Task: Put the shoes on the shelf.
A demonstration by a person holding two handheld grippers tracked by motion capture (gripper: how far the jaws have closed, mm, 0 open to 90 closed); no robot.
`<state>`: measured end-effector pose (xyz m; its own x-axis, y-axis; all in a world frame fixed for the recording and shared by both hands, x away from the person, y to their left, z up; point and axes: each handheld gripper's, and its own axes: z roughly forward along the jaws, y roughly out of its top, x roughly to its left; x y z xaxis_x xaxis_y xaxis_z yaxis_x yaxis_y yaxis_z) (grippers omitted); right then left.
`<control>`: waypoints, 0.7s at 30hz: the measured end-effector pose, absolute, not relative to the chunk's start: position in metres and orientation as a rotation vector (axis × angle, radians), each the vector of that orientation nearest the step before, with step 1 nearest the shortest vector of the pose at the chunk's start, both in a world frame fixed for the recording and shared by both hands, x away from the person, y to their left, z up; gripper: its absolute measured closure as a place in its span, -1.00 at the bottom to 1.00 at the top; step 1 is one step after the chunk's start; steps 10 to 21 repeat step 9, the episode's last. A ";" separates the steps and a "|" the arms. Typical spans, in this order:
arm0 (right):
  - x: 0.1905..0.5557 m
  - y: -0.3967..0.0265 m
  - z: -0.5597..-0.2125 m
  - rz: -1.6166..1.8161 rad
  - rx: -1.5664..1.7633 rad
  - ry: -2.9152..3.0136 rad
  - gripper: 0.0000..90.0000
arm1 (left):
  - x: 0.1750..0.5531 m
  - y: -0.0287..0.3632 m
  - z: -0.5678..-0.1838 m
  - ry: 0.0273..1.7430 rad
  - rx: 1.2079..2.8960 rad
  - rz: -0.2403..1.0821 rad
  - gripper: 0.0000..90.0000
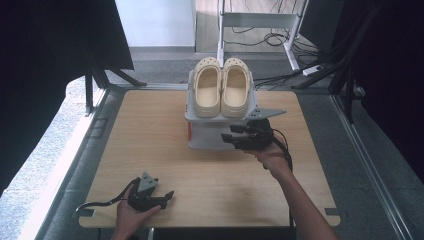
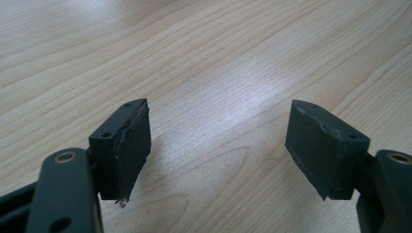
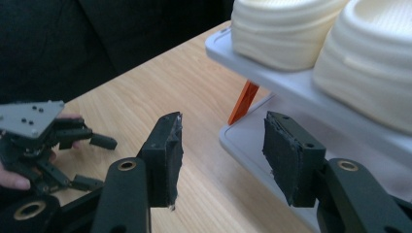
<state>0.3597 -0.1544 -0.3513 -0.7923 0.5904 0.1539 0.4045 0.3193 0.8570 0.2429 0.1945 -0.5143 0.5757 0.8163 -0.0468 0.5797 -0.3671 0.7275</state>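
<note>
**Both grippers empty beside the shoe rack**

Nearest the camera, the left gripper (image 1: 161, 196) rests wide open on the wooden table (image 1: 150, 145), holding nothing. Beside the grey 2-tier shoe rack (image 1: 212, 134), the right gripper (image 1: 231, 135) gapes empty. 2 cream clogs (image 1: 222, 86) sit on the rack's top shelf.

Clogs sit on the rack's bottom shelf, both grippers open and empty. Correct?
Not quite. The high view shows the clogs on the top shelf of the rack, not the bottom. The left gripper and right gripper are open and empty, as you said.
</note>
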 end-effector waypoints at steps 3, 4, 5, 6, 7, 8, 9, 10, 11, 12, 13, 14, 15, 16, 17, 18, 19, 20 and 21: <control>0.358 -0.154 -0.357 1.466 0.912 2.403 0.08 | 0.243 0.194 -0.514 1.107 2.088 0.423 -0.44; 0.358 -0.154 -0.358 1.465 0.914 2.404 0.08 | 0.243 0.194 -0.515 1.107 2.090 0.425 -0.44; 0.358 -0.153 -0.359 1.467 0.918 2.402 0.08 | 0.243 0.195 -0.515 1.107 2.090 0.426 -0.44; 0.358 -0.153 -0.360 1.467 0.919 2.402 0.08 | 0.243 0.195 -0.514 1.108 2.089 0.426 -0.44; 0.358 -0.153 -0.361 1.470 0.918 2.401 0.08 | 0.243 0.194 -0.514 1.109 2.086 0.423 -0.44; 0.357 -0.153 -0.362 1.468 0.918 2.397 0.07 | 0.244 0.195 -0.515 1.107 2.089 0.426 -0.44; 0.356 -0.153 -0.362 1.472 0.916 2.394 0.06 | 0.244 0.194 -0.515 1.106 2.090 0.428 -0.44; 0.356 -0.153 -0.362 1.472 0.916 2.394 0.06 | 0.244 0.194 -0.515 1.106 2.090 0.428 -0.44; 0.356 -0.153 -0.362 1.472 0.916 2.394 0.06 | 0.244 0.194 -0.515 1.106 2.090 0.428 -0.44; 0.356 -0.153 -0.362 1.472 0.916 2.394 0.06 | 0.244 0.194 -0.515 1.106 2.090 0.428 -0.44; 0.356 -0.153 -0.362 1.472 0.916 2.394 0.06 | 0.244 0.194 -0.515 1.106 2.090 0.428 -0.44; 0.356 -0.153 -0.362 1.472 0.916 2.394 0.06 | 0.244 0.194 -0.515 1.106 2.090 0.428 -0.44; 0.356 -0.153 -0.362 1.472 0.916 2.394 0.06 | 0.244 0.194 -0.515 1.106 2.090 0.428 -0.44; 0.356 -0.153 -0.362 1.472 0.916 2.394 0.06 | 0.244 0.194 -0.515 1.106 2.090 0.428 -0.44; 0.356 -0.153 -0.362 1.472 0.916 2.394 0.06 | 0.244 0.194 -0.515 1.106 2.090 0.428 -0.44; 0.356 -0.153 -0.362 1.472 0.916 2.394 0.06 | 0.244 0.194 -0.515 1.106 2.090 0.428 -0.44; 0.356 -0.153 -0.362 1.472 0.916 2.394 0.06 | 0.244 0.194 -0.515 1.106 2.090 0.428 -0.44; 0.356 -0.153 -0.362 1.472 0.916 2.394 0.06 | 0.244 0.194 -0.515 1.106 2.090 0.428 -0.44; 0.356 -0.153 -0.362 1.472 0.916 2.394 0.06 | 0.244 0.194 -0.515 1.106 2.090 0.428 -0.44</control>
